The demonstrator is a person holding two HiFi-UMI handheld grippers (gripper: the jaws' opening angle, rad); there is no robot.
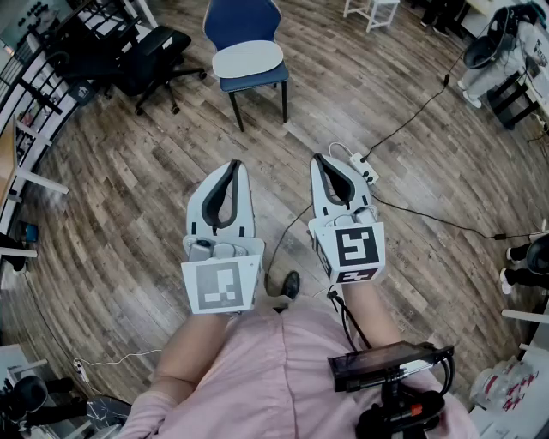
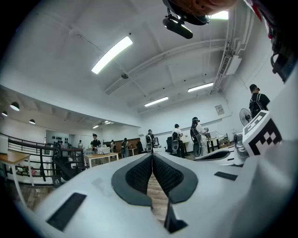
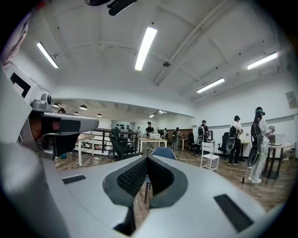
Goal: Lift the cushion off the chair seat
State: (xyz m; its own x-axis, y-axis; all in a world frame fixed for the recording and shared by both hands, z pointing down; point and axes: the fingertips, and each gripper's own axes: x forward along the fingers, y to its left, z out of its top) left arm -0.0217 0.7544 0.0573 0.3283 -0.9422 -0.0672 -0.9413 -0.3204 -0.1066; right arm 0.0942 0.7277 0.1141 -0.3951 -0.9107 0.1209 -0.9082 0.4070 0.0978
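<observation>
Upper centre of frame: pale grey oval cushion lies flat on the seat of the blue chair. Mid-frame, well short of it: left gripper and right gripper, 2 side by side, jaws closed tip to tip, holding nothing.

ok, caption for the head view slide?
Left gripper and right gripper, jaws shut and empty, side by side short of the blue chair, pale cushion on its seat.

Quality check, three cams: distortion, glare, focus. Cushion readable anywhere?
Head view: heavy fisheye curving the floorboards, even light, cushion on the chair small but sharp. Left gripper view: dark round vignette, ceiling strip light blown out, left hand-held gripper fills the lower half, no cushion. Right gripper view: same vignette, strip light glaring, only the chair's blue back peeks over the right hand-held gripper.
</observation>
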